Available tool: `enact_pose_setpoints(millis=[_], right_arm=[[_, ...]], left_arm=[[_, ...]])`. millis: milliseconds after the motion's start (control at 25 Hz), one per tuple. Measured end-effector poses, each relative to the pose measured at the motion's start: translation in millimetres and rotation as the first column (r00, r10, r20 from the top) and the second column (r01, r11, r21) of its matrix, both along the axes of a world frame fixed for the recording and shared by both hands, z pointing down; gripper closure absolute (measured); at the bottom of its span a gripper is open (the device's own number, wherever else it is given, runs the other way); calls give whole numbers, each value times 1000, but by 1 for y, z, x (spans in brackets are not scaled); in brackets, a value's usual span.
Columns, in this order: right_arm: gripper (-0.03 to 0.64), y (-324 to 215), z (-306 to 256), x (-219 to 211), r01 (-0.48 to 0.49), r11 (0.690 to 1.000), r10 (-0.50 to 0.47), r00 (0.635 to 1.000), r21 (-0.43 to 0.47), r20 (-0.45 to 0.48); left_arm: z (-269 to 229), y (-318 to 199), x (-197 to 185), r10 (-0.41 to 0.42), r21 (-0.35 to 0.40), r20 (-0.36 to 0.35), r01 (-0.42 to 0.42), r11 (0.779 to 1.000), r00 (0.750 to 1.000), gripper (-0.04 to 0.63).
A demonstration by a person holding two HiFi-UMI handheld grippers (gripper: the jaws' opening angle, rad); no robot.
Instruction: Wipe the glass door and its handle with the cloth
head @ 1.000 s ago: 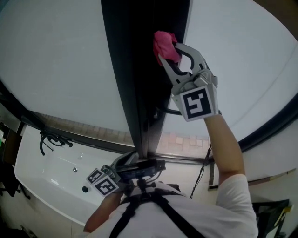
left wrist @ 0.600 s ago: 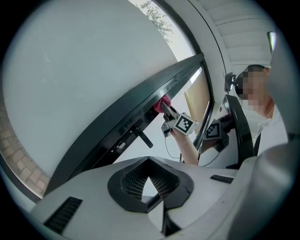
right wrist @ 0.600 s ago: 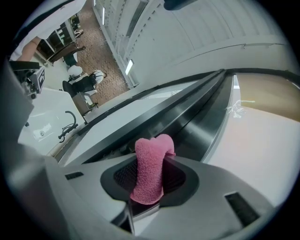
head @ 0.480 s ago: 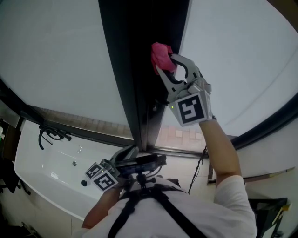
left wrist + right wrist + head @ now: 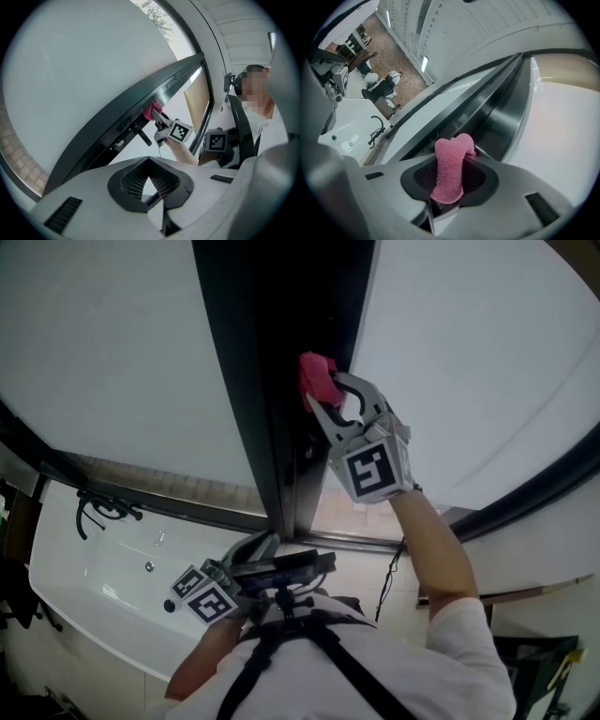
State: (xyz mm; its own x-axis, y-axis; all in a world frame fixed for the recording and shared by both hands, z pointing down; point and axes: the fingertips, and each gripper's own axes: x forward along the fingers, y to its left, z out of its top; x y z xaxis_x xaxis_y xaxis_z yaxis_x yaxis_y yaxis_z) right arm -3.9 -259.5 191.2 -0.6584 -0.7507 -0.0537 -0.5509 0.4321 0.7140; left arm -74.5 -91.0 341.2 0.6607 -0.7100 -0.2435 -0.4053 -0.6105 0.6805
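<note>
A pink cloth (image 5: pixel 317 379) is pinched in my right gripper (image 5: pixel 324 393), which is shut on it and holds it against the dark vertical door frame (image 5: pixel 267 381), between two pale glass panes (image 5: pixel 469 352). In the right gripper view the cloth (image 5: pixel 451 168) stands folded between the jaws, its top touching the frame (image 5: pixel 497 117). The left gripper view shows the cloth (image 5: pixel 152 110) on the frame just above a black lever handle (image 5: pixel 140 135). My left gripper (image 5: pixel 255 557) hangs low by the person's chest, shut and empty, well away from the door.
A white basin (image 5: pixel 94 592) with a black tap (image 5: pixel 105 514) lies at the lower left, below the left pane (image 5: pixel 112 352). A brick-patterned strip (image 5: pixel 187 488) runs under the panes. The person's harness straps (image 5: pixel 281 643) fill the bottom centre.
My right gripper has slid the pink cloth down along the dark door frame, slightly to the left. The left gripper has hardly moved.
</note>
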Motion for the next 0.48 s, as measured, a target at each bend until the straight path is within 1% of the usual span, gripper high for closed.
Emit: enact_pose_setpoints(millis=[360,440,480], right_arm=[[514,-1,27,2,-10,999,8,999,-52,-37],[512,-1,31,1,-9,998,6,1000,-70,-29],[513,0,33,1,-8,996,7,1000,-93,-12]], left_arm=[[1,3,6,13,-3,-1,-13,1000,1000,603],[1,3,6,13,-5,-2,-13,1000,1000,603],[1,3,6,13,-7,-3,-13,1000,1000,603]])
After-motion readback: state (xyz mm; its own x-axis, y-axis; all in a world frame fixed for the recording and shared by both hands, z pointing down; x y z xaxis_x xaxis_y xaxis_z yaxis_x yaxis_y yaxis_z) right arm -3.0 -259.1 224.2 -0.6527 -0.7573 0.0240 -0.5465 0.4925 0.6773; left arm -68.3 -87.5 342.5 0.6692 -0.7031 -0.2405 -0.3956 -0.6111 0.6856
